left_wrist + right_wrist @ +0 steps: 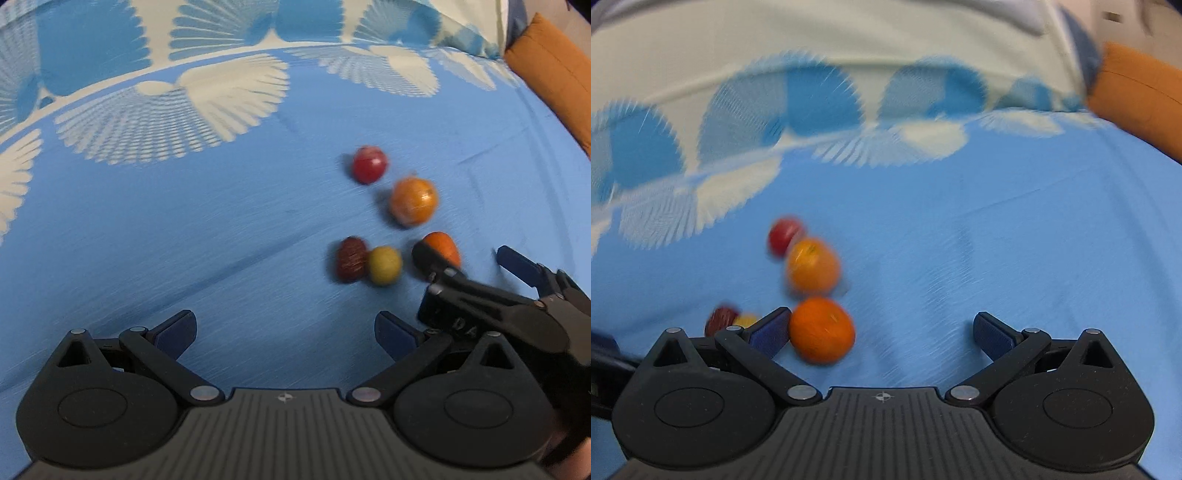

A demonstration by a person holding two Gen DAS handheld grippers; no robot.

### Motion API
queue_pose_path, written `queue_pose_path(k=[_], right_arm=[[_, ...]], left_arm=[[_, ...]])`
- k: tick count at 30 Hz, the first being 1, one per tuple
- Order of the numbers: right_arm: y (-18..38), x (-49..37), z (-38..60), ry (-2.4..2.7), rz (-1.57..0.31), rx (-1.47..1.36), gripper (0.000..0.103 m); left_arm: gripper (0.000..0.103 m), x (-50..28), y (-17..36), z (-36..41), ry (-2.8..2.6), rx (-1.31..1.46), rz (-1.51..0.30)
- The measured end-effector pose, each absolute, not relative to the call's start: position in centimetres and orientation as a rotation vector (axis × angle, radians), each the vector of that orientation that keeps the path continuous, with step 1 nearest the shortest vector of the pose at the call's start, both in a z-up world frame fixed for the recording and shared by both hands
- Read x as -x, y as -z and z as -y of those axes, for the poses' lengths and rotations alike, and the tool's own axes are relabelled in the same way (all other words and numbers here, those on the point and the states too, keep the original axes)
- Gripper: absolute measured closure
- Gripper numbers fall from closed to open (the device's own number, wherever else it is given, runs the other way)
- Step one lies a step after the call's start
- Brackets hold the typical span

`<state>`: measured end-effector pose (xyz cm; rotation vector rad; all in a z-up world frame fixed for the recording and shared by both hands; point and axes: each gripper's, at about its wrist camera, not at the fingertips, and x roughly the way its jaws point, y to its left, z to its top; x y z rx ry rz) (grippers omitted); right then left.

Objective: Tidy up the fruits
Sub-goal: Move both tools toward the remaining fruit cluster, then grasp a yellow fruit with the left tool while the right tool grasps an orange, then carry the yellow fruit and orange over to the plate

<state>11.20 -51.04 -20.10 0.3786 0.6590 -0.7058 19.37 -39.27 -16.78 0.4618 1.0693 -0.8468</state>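
Observation:
Several small fruits lie on a blue sheet (221,229). In the left wrist view: a red fruit (369,164), a shiny orange fruit (414,201), a dark red ridged fruit (351,259), a yellow-green fruit (385,265), and an orange fruit (443,248) partly behind the right gripper's finger. My left gripper (284,330) is open and empty, nearer than the fruits. My right gripper (882,332) is open; the orange fruit (822,330) lies between its fingers, against the left fingertip (772,328). The red (783,236), shiny orange (812,266), dark red (720,320) and yellow (748,319) fruits lie beyond.
The sheet has a white and blue fan pattern (184,110) at its far side. An orange cushion (554,74) lies at the far right, also in the right wrist view (1141,99). The right gripper (476,273) enters the left wrist view from the right.

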Motion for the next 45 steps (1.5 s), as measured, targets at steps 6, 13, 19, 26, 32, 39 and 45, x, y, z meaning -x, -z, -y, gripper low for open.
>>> queue_pose_path(k=[6,13,19,26,32,39,45], right_arm=[[20.2,-12.1,50.0,0.729,-0.679,-0.247,0.008],[20.3,-11.8,50.3,0.801,-0.678,-0.195,0.007],[20.4,-11.2,50.8,0.812,-0.678,-0.21,0.006],[20.0,-11.2,50.6,0.771,-0.679,-0.231,0.024],[19.9,-11.3,50.4,0.755,-0.67,-0.247,0.031],[19.5,-11.2,50.2,0.707,-0.65,-0.264,0.067],[19.1,-10.8,50.7,0.716,-0.624,-0.318,0.067]], left_arm=[[0.001,-20.4,15.4,36.4,0.799,-0.432,-1.085],[0.0,-19.8,14.8,39.3,0.81,-0.281,-1.206],[0.0,-21.3,16.4,42.4,0.671,-0.16,-1.342],[0.005,-22.0,16.1,44.2,0.612,-0.098,-1.449],[0.022,-20.6,16.1,46.3,0.597,-0.178,-1.482],[0.077,-21.1,16.0,47.4,0.566,-0.22,-1.476],[0.076,-21.9,15.1,43.5,0.582,-0.181,-1.491]])
